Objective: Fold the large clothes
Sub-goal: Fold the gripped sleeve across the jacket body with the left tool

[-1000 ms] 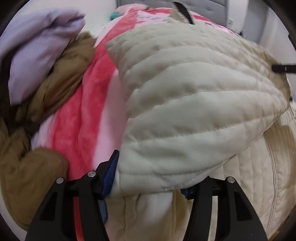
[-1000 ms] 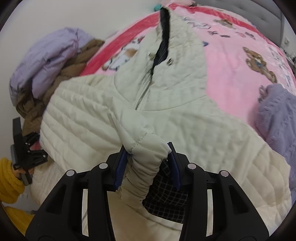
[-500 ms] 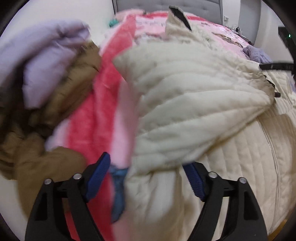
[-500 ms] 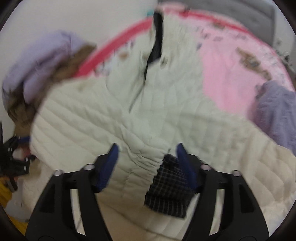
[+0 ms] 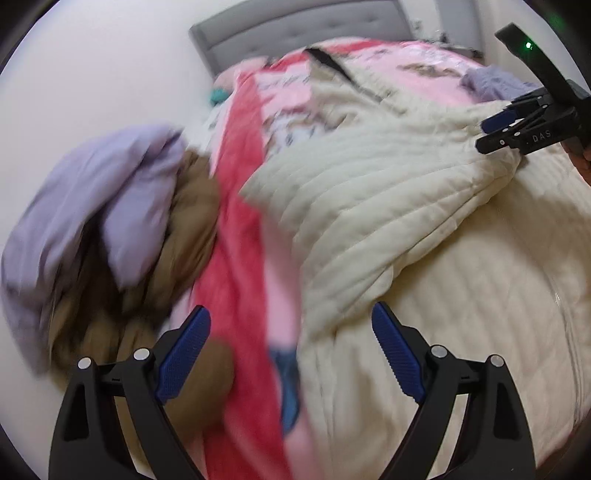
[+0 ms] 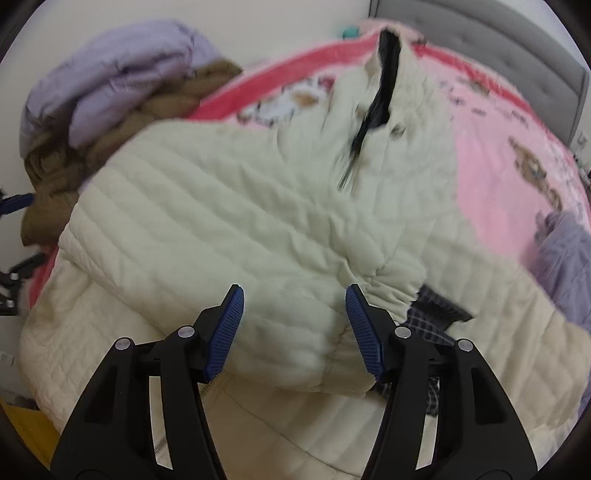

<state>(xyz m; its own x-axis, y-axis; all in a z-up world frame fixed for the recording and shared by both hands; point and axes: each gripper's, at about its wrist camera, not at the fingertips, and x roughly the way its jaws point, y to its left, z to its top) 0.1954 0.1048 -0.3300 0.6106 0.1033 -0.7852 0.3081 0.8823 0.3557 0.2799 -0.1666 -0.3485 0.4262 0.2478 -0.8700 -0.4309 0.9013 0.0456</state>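
Since the earlier frames both tongs have been released: a second ago the left gripper was clamped on the near edge of the folded sleeve and the right gripper on its cuff; now both sets of jaws stand wide apart with nothing held, and both have been drawn back from the cloth.

The cream quilted jacket is found spread on the pink blanket of the bed, collar and black zip toward the far end by the grey headboard. One sleeve has been laid across the jacket body, its cuff resting beside a patch of dark checked lining. A heap of lilac and brown garments lies at the left of the bed, apart from the jacket; a further lilac garment lies at the right, just beside the jacket's edge. Motion blur is noted in both views.

The step in hand is judged to be the completion of the first sleeve fold, the sleeve having been deposited and let go. The other sleeve cannot be made out. The next move is judged to call for a fresh grip on an unfolded part, probably the opposite sleeve or side, with each tong placed well apart along that edge so that it can be carried over the body without the laid sleeve being disturbed.
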